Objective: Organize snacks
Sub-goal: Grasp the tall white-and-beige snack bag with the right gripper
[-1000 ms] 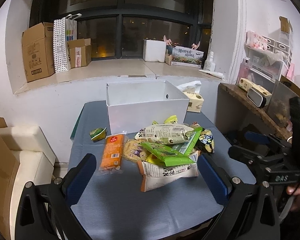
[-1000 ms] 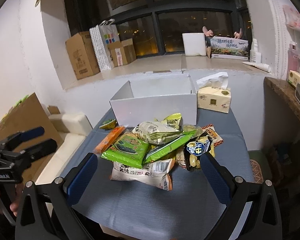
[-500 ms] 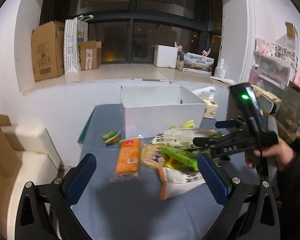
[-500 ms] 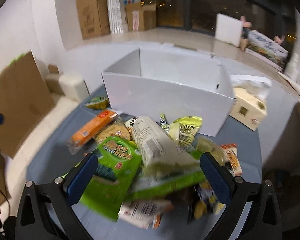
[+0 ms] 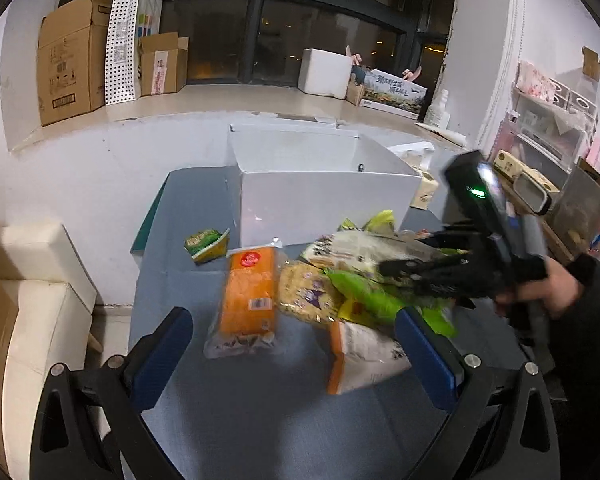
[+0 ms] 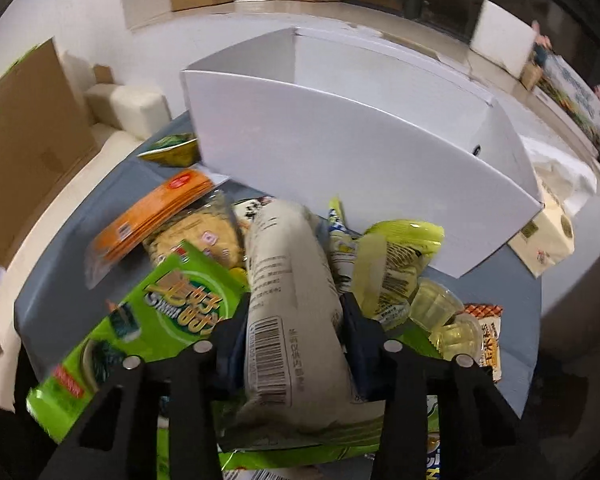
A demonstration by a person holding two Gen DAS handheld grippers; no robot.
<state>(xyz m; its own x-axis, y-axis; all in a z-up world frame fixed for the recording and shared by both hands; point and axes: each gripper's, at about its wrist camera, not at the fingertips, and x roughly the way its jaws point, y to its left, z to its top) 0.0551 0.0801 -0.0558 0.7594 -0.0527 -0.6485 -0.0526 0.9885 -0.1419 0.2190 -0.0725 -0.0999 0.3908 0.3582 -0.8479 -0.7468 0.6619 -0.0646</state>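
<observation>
The right gripper (image 6: 292, 344) is squeezed onto a long pale snack bag (image 6: 296, 300) with a barcode on it. Its blue pads press the bag from both sides. The right wrist view shows this up close. The left wrist view shows the same gripper (image 5: 384, 268) from the side, blurry, reaching into the snack pile with a hand (image 5: 548, 292) holding it. That view does not show the squeeze well.

The left gripper (image 5: 292, 344) is wide apart and holds nothing. It hangs above the blue table (image 5: 268, 412), near an orange pack (image 5: 250, 292).

The pale bag lies on top of the pile, in front of the white box (image 6: 340, 152). A big green bag (image 6: 148, 320) is just beside it on the left. A yellow-green bag (image 6: 396, 256) and clear jelly cups (image 6: 440, 312) are on its right. Only the right wrist view shows the jelly cups.

The left wrist view shows a small green packet (image 5: 206, 242) lying apart from the pile, near the box corner. It also shows brown boxes (image 5: 70, 56) up on the window ledge.
</observation>
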